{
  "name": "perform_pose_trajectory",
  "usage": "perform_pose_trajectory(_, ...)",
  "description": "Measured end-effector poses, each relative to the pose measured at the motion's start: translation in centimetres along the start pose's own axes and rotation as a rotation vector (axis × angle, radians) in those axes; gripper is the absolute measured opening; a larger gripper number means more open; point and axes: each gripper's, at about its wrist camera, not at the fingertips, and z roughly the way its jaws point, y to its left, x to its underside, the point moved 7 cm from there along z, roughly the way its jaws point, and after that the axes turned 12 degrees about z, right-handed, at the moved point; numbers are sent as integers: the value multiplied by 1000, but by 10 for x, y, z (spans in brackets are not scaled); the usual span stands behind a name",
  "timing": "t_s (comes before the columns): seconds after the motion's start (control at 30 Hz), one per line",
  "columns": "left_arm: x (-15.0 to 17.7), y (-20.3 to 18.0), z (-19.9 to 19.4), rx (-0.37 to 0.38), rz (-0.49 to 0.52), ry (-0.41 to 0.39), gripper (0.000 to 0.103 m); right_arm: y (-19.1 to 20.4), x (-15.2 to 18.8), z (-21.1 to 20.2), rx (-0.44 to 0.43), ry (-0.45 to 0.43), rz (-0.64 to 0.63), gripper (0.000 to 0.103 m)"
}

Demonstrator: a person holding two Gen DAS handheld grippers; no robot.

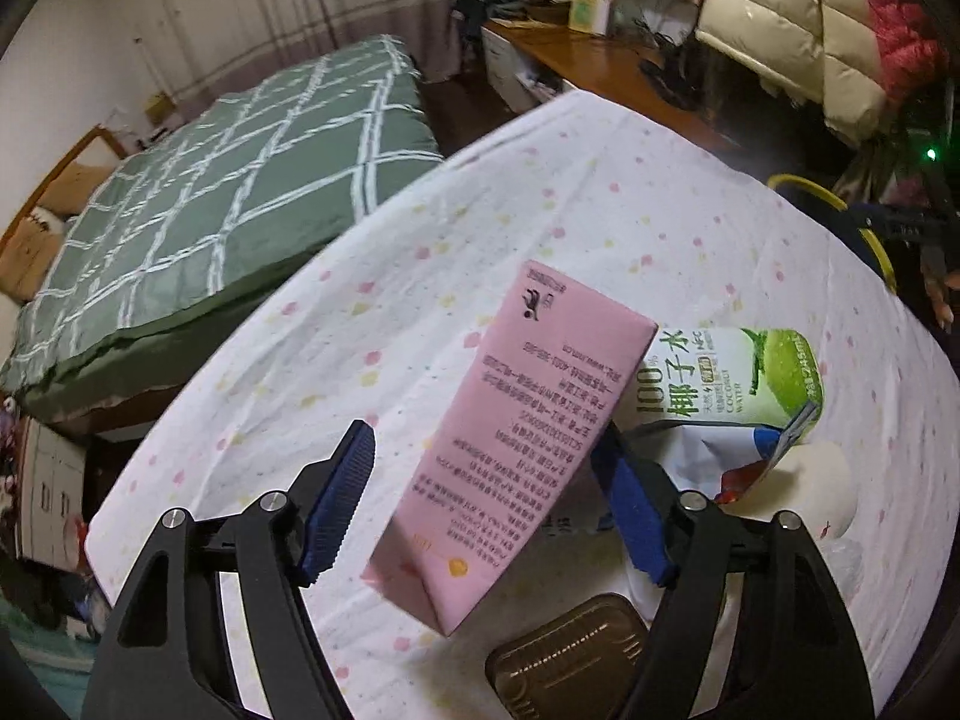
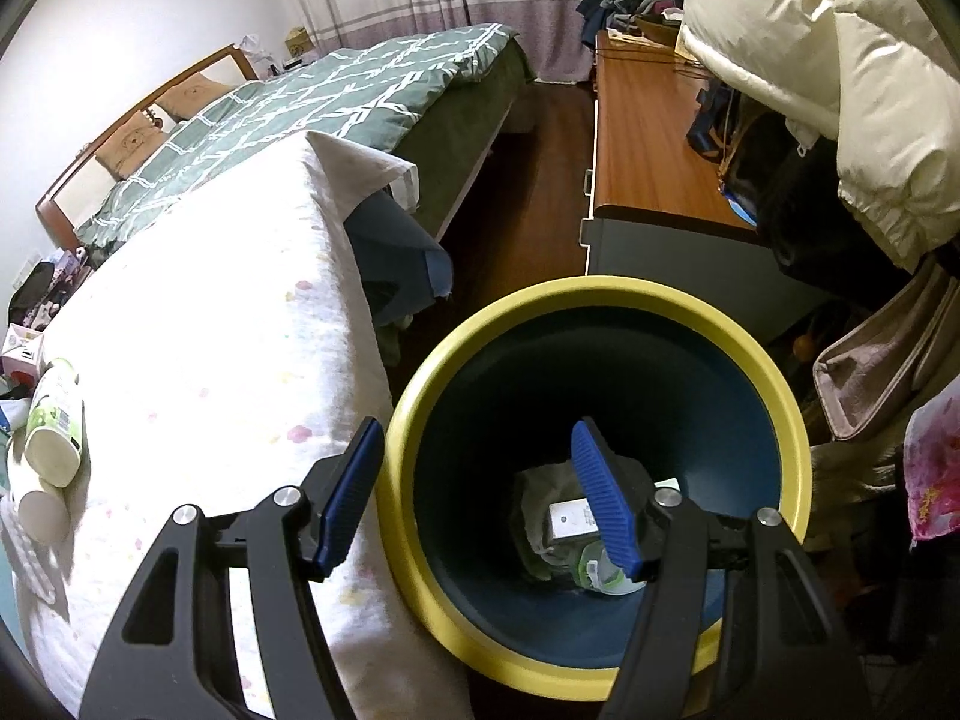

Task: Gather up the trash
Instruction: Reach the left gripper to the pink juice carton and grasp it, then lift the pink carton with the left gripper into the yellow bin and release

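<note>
Sat tilted between the wide-apart fingers of the left gripper (image 1: 483,498): pink carton (image 1: 510,450), above the dotted tablecloth (image 1: 480,210). Hung over the yellow-rimmed bin (image 2: 774,354), spread wide, holding nothing: right gripper (image 2: 477,498).

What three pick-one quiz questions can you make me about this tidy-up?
1. Where is the pink carton?
A. inside the bin
B. between the left gripper jaws
C. between the right gripper jaws

2. What colour is the bin's rim?
A. red
B. white
C. yellow

3. How are the right gripper's jaws?
A. open, holding nothing
B. shut on a bottle
C. shut on a cloth

Answers: B, the blue pads flank it; C, a yellow ring tops the dark blue inside; A, the pads stand apart above the bin.
</note>
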Motion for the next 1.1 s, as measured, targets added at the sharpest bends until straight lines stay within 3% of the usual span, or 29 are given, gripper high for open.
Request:
perform_pose_trajectory(0.03, 0, -1, 1, 10, 2, 2, 62, 1, 0, 0, -2, 0, -1, 62)
perform_pose_trajectory(0.17, 3, -5, -3, 5, -18, -8, 52, 4, 1, -2, -17, 1, -8, 62)
perform_pose_trajectory(0.23, 7, -1, -11, -51, -63, -19, 46, 6, 3, -4, -29, 3, -11, 62)
perform_pose_trajectory(0.33, 11, 3, -21, -118, -130, -24, 44, 5, 6, -9, -49, 4, -19, 62)
perform_pose_trajectory(0.47, 9, 1, -48, -260, -190, -29, 44, -3, 9, -24, -74, -12, -17, 62)
perform_pose_trajectory(0.67, -14, -27, -111, -358, -256, -96, 44, -30, 13, -53, -97, -49, 9, 62)
perform_pose_trajectory(0.87, -56, -105, -141, -292, -250, -159, 44, -58, 21, -91, -124, -104, 36, 62)
perform_pose_trajectory(1.1, -122, -223, -116, -101, -136, -215, 44, -91, 34, -125, -113, -165, 60, 62)
